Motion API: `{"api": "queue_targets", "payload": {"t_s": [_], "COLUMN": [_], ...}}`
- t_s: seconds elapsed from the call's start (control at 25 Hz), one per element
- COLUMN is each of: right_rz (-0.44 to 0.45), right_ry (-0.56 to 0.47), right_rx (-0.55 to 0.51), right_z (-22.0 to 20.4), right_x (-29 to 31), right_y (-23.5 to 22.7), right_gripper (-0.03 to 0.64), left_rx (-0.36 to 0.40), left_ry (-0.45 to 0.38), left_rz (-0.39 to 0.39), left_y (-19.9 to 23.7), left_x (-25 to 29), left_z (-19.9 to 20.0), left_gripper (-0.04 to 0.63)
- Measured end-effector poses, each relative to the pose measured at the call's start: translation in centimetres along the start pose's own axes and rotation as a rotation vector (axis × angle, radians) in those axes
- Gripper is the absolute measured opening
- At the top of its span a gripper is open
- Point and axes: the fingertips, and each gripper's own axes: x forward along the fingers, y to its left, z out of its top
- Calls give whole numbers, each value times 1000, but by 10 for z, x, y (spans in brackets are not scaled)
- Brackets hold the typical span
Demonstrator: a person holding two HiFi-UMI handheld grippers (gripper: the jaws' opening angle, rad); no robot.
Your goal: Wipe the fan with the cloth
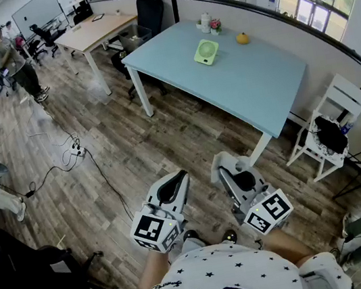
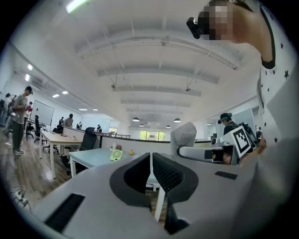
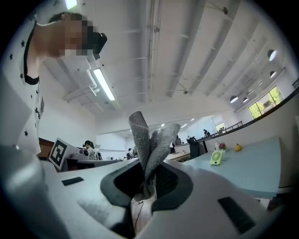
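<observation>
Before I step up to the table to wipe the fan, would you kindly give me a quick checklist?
1. Grip on the cloth by the right gripper: ok, clamped.
2. State of the left gripper: ok, empty, jaws together.
3. Reach to the fan: not ok, it sits far off on the table.
4. Path past the cables: ok, they lie off to the left.
5. Whether the fan is switched off: cannot tell.

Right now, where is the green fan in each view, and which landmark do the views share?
Head view: fan, upper middle, on the blue table.
Left gripper view: fan, left of centre, small.
Right gripper view: fan, right of centre.
Shared landmark: yellow object beside it.
</observation>
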Motion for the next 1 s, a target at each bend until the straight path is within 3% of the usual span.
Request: {"api": "queue_targets", "payload": {"t_s": [0.56,1.0], "right_rz": [24,24], "right_ry": [-3,-24], "right_rx": [31,109], "right_z": [1,0], "right_x": [4,-16], "right_y": [1,-25], "right_gripper": [41,42], "left_rx": [8,3], "left_ry": [14,22], "left_rz": [35,82], "left_y": [2,-13], "left_x": [-6,6], "left_z": [3,-6], "left_gripper": [40,40]}}
